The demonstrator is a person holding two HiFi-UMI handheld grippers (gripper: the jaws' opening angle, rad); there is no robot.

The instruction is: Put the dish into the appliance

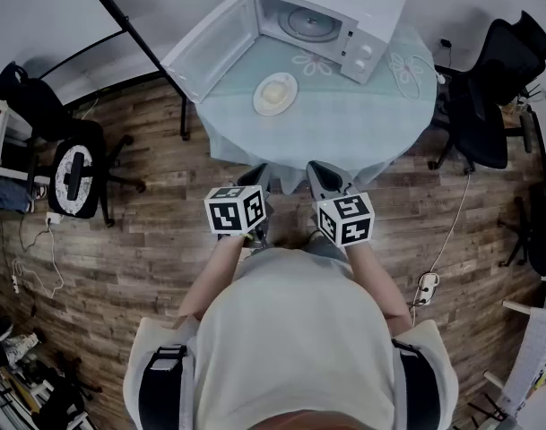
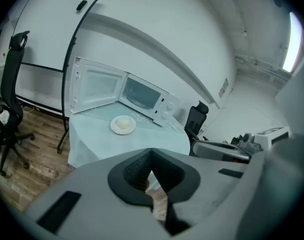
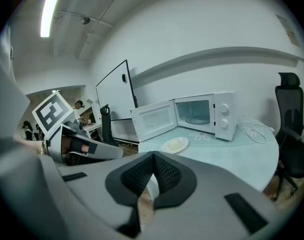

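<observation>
Left gripper (image 1: 260, 170), right gripper (image 1: 316, 168) both closed, empty. One dish (image 1: 275, 94), one open microwave (image 1: 337, 18).

Dim, cool cast; ceiling strip light (image 3: 50, 9) glaring (fisheye edges vignetted).

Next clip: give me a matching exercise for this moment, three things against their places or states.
Things:
1. microwave door
2. dish
3. left gripper

Places or states:
A. shut, nothing between its jaws
B. on the table, outside the microwave
C. swung open

Pairs: 1-C, 2-B, 3-A
</observation>
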